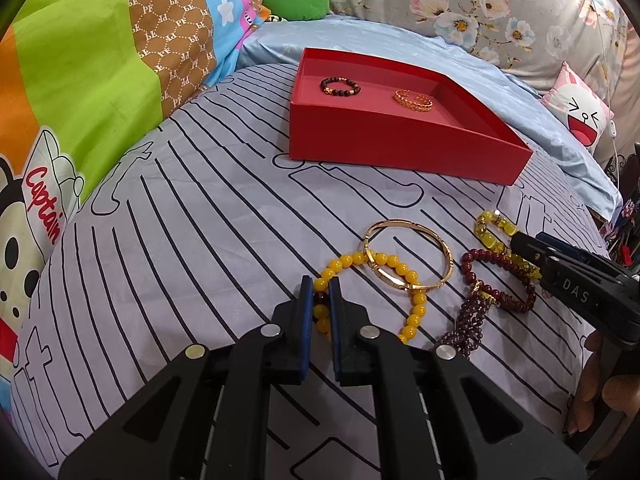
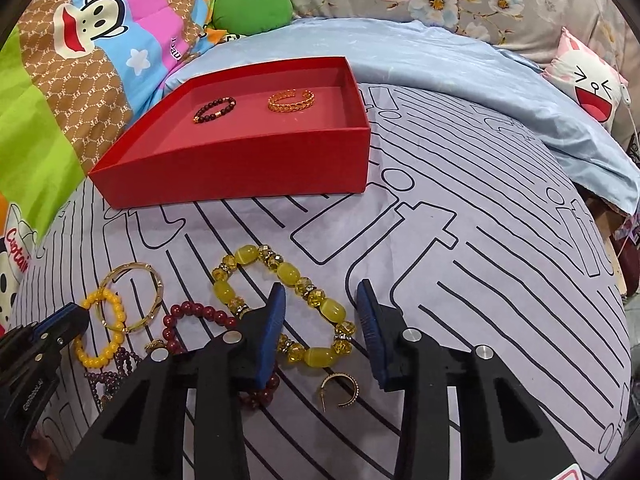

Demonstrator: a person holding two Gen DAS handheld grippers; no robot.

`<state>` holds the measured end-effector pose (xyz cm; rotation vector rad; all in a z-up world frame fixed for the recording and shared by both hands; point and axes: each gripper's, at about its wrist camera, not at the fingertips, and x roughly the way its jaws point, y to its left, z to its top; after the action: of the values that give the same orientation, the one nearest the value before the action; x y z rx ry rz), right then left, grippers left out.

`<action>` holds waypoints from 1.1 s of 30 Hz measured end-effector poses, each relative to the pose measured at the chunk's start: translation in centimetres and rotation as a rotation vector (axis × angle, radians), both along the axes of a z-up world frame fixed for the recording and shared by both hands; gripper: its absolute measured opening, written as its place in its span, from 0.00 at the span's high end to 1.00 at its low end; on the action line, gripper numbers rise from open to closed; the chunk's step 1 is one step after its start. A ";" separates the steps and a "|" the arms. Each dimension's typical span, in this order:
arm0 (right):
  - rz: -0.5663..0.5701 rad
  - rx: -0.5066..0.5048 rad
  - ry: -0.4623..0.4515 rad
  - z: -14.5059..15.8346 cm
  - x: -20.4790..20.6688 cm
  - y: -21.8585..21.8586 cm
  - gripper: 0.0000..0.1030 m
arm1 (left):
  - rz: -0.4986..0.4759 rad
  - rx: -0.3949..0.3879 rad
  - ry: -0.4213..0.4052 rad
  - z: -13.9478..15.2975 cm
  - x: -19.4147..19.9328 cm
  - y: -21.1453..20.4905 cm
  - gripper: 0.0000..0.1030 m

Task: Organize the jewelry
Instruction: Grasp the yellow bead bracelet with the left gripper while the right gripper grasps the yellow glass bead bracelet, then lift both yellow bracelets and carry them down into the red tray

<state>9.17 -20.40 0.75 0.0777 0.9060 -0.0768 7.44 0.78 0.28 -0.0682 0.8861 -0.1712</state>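
A red open box [image 1: 400, 148] [image 2: 240, 168] holds a dark bead bracelet [image 1: 340, 86] [image 2: 215, 109] and a gold chain bangle [image 1: 413, 100] [image 2: 293, 100]. On the striped sheet lie a yellow round-bead bracelet [image 1: 416, 304] [image 2: 116, 320], a gold bangle [image 1: 408, 256] [image 2: 132, 296], a dark red bead bracelet [image 1: 500, 276] [image 2: 192, 316], a yellow cat-eye bracelet [image 1: 490, 228] [image 2: 288, 276] and a small gold hoop [image 2: 340, 390]. My left gripper [image 1: 321, 286] is shut on the yellow round-bead bracelet. My right gripper [image 2: 322, 292] is open over the cat-eye bracelet.
A purple small-bead strand [image 1: 468, 320] lies by the red bracelet. Cartoon quilt [image 1: 80, 80] bounds the left, a blue sheet [image 1: 400, 40] and floral pillows the back, a pink pillow [image 1: 576, 112] the right. The bed edge falls off at right.
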 end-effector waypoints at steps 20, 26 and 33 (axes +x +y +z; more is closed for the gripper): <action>-0.022 0.093 -0.012 1.8 -3.2 -0.8 0.91 | -0.006 -0.006 0.006 0.1 -0.7 0.3 0.93; -0.004 0.107 -0.042 3.8 -5.4 -0.3 0.91 | -0.010 -0.012 0.045 0.5 -1.9 0.8 0.93; 0.010 0.130 -0.079 6.0 -7.2 0.0 0.91 | -0.016 -0.042 0.023 3.1 -3.3 1.8 0.93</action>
<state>2.00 -20.36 6.74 0.1957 0.8316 -0.0058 4.16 2.60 3.43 -0.1021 0.9060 -0.2044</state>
